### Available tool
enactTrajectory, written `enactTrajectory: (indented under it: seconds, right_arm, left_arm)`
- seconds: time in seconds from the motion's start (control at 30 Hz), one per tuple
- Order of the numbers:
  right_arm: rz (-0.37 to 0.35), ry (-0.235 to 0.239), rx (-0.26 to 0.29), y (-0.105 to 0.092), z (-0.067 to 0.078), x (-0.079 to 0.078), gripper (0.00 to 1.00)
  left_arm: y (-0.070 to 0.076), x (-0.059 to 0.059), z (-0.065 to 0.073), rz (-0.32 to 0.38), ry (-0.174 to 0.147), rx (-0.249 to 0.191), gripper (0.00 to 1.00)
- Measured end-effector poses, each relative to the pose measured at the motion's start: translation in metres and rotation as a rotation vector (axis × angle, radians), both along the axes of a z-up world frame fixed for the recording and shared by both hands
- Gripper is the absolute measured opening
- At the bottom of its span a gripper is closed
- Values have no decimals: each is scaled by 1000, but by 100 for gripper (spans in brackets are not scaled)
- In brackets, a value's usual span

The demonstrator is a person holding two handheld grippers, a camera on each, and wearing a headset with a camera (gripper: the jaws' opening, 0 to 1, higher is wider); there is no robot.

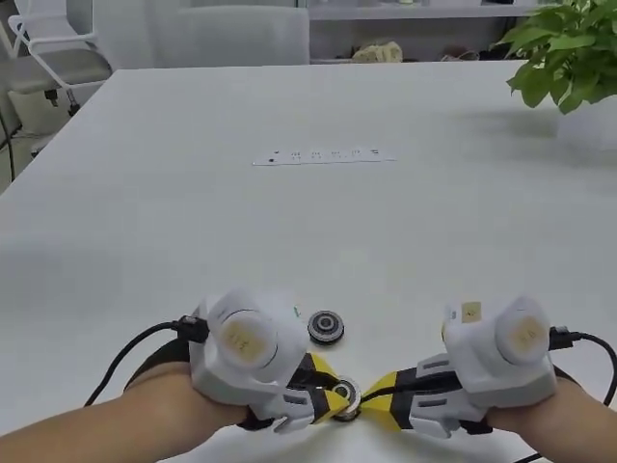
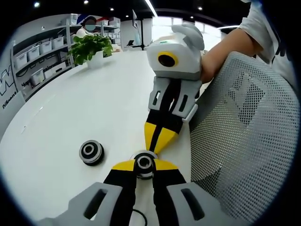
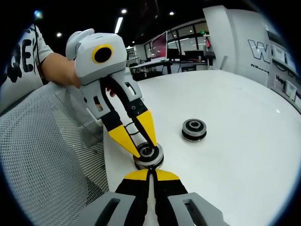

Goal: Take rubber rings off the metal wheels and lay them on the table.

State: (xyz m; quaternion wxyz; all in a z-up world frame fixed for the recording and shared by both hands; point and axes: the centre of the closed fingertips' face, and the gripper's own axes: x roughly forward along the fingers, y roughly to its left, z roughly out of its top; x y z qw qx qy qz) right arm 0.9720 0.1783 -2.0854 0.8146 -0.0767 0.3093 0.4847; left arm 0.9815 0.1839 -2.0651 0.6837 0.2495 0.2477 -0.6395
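White table (image 1: 193,222), mesh chair (image 2: 244,132) at its near edge. Left gripper (image 2: 144,165) has its jaws spread either side of a metal wheel (image 3: 149,153), clamping it at the near table edge. Right gripper (image 3: 150,175) faces it, jaws pressed together, tips touching that wheel's rim (can't tell if any ring is nipped between them). Second wheel (image 3: 194,128) lies flat nearby, apart from both grippers, with a dark ring (image 2: 81,153) around it.
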Motion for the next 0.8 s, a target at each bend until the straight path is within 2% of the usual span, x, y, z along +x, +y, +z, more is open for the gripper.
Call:
enactTrajectory:
  seconds: [0.2,0.43,0.8]
  right_arm:
    - [-85,71,68,-3,0,4,0]
    - [-137,98,88,-7,1,7,0]
    - [-159,111,96,-9,1,10,0]
  left_arm:
    - [0,1,0,9,-4,2,7]
    - [-2,2,0,15,-7,2,7]
    - [-3,3,0,23,-12,6,7]
